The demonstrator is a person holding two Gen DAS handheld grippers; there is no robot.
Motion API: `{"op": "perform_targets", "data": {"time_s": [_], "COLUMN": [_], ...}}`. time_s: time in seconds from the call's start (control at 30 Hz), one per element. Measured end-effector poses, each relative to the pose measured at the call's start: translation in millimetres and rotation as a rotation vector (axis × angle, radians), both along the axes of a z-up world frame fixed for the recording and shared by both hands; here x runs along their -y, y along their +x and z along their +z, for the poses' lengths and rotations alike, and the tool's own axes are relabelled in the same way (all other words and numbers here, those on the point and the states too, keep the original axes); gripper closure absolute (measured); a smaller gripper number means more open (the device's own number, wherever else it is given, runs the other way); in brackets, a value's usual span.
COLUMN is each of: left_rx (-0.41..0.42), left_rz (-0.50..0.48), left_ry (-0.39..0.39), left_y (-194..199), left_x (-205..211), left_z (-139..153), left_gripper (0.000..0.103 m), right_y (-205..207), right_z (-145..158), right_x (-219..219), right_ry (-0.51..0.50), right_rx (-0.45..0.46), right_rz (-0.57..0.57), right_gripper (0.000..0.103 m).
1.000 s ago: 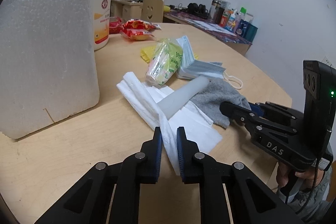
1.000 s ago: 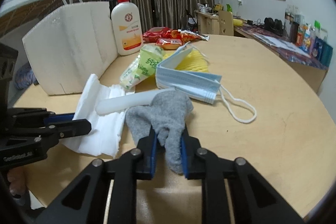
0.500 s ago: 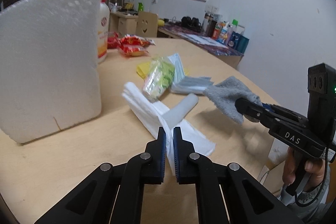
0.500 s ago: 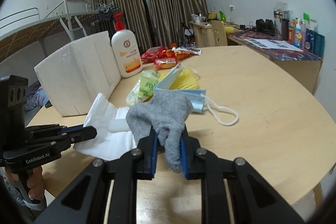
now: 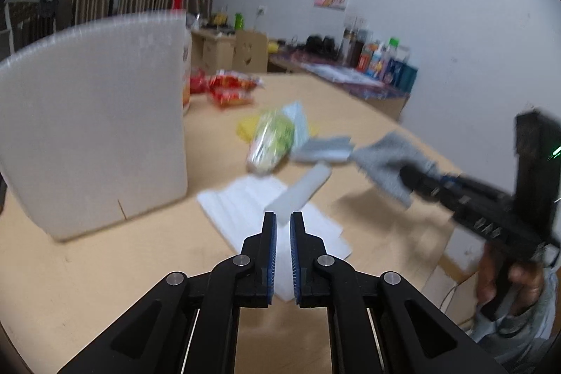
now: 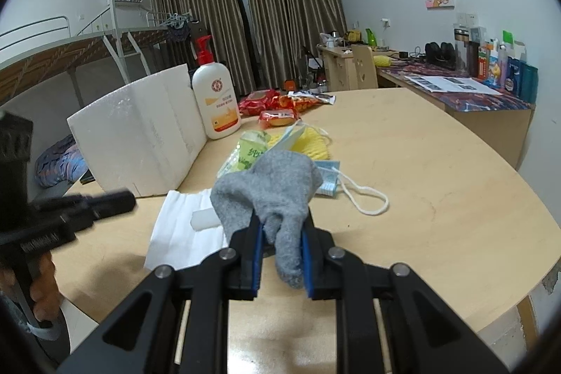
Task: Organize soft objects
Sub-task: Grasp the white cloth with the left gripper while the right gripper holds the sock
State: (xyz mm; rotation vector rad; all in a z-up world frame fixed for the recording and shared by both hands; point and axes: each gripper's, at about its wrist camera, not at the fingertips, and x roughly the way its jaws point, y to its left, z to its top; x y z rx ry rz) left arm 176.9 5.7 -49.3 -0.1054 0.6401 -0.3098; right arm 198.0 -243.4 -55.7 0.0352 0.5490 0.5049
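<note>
Grey sock (image 6: 277, 184): light, limp; pinched at bunched edge in right tool (image 6: 280, 255), above white tissue sheet (image 6: 175, 233). Left tool (image 5: 282, 244) near-closed, gripping nothing.

A dorm-style bedroom: a loft bunk bed (image 6: 70, 48) stands left of the round wooden table (image 6: 438, 170), brown curtains (image 6: 266, 13) hang behind it, a cluttered desk (image 6: 466, 93) sits to its right.

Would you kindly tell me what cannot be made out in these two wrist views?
Left wrist view: motion blur makes the green packet's print unreadable.
Left wrist view: the foam block hides most of the pump bottle.
Left wrist view: blur hides whether the left tool pinches the white tissue.
Right wrist view: the grey cloth in the right tool covers most of the white tube.
</note>
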Motion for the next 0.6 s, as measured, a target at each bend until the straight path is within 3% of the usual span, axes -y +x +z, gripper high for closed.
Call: {"op": "perform_targets", "data": {"time_s": [0.07, 0.13, 0.27, 0.4, 0.53, 0.6], "left_rx": [-0.039, -0.076, -0.091, -0.068, -0.107, -0.118], "left_rz": [0.013, 0.016, 0.016, 0.044, 0.05, 0.051], "left_ry": [0.024, 0.033, 0.048, 0.065, 0.113, 0.134], "left_y": [3, 6, 8, 11, 24, 28], "left_x": [4, 8, 16, 19, 26, 30], "left_z": [-13, -21, -29, -29, -35, -38], "left_gripper": [0.09, 0.082, 0.037, 0.035, 0.036, 0.041], "right_y": [0, 0, 0, 0, -1, -1], "right_z": [0, 0, -1, -3, -4, -4], "right_x": [0, 0, 1, 3, 5, 7], "right_ry": [0.001, 0.003, 0.005, 0.008, 0.013, 0.017], "right_rx": [0.0, -0.002, -0.006, -0.006, -0.009, -0.009], "right_rz": [0.003, 0.005, 0.008, 0.009, 0.007, 0.007], "right_gripper": [0.081, 0.081, 0.081, 0.081, 0.081, 0.081]}}
